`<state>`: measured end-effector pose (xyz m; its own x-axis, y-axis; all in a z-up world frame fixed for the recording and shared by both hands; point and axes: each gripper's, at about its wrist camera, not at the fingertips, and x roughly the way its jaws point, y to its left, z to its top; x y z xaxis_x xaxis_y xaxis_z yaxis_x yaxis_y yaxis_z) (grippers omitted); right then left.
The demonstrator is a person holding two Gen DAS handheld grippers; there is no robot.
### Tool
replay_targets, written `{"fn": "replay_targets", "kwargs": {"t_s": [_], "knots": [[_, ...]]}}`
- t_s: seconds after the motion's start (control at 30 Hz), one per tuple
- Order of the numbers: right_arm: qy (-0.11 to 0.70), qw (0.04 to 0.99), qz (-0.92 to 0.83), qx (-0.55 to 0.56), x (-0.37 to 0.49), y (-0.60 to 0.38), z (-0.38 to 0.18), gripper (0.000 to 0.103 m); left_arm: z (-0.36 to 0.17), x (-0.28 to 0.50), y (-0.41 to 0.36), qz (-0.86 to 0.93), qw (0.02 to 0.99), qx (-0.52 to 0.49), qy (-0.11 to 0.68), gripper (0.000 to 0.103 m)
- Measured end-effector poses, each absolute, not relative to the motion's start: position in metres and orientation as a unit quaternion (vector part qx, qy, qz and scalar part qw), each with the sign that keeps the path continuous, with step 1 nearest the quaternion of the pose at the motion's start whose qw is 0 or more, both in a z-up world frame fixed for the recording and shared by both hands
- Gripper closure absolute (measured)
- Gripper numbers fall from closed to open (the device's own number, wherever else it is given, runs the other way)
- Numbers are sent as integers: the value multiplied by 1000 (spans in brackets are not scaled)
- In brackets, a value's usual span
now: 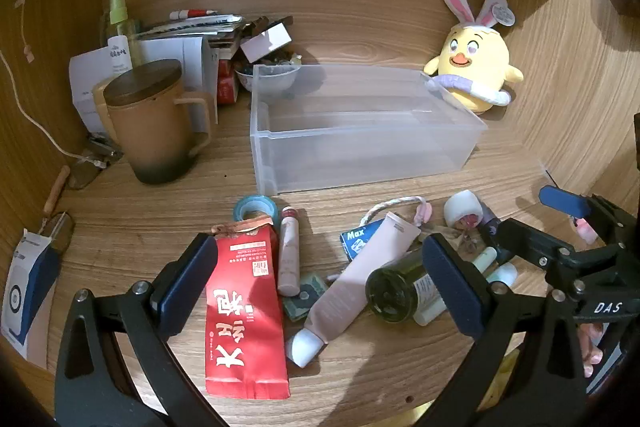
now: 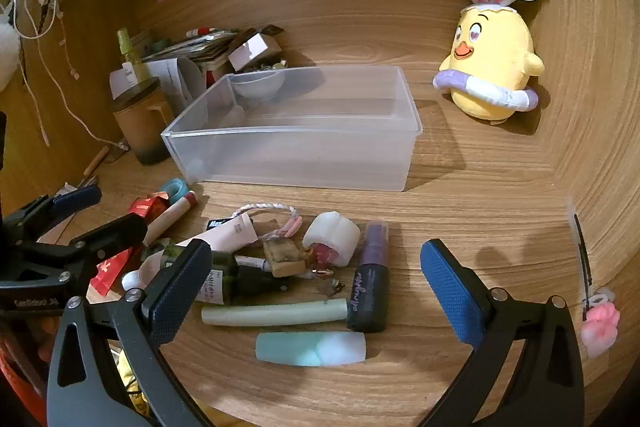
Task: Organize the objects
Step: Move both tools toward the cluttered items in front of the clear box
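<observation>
A clear plastic bin stands empty on the wooden desk. In front of it lies a clutter of small items. My left gripper hangs open above a red packet, a pink tube and a dark green bottle, touching none. My right gripper is open too, over a purple spray bottle, a pale green tube, a light blue cap and a white roll. The right gripper shows at the right of the left wrist view.
A brown lidded mug and stacked papers crowd the back left. A yellow chick plush sits at the back right. Blue tape and a small pink tube lie by the packet. Wooden walls enclose the desk.
</observation>
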<state>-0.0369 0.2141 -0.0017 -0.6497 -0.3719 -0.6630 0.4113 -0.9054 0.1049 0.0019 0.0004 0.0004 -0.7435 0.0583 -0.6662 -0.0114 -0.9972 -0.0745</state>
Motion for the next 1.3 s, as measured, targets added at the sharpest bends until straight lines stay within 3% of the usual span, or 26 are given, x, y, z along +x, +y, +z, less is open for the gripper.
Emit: {"fn": "replay_targets", "kwargs": {"t_s": [1.3], "knots": [[32,225,-900,372,-39,216,-6,0,-6,5,-13,926,42,-374,-38,0]]}}
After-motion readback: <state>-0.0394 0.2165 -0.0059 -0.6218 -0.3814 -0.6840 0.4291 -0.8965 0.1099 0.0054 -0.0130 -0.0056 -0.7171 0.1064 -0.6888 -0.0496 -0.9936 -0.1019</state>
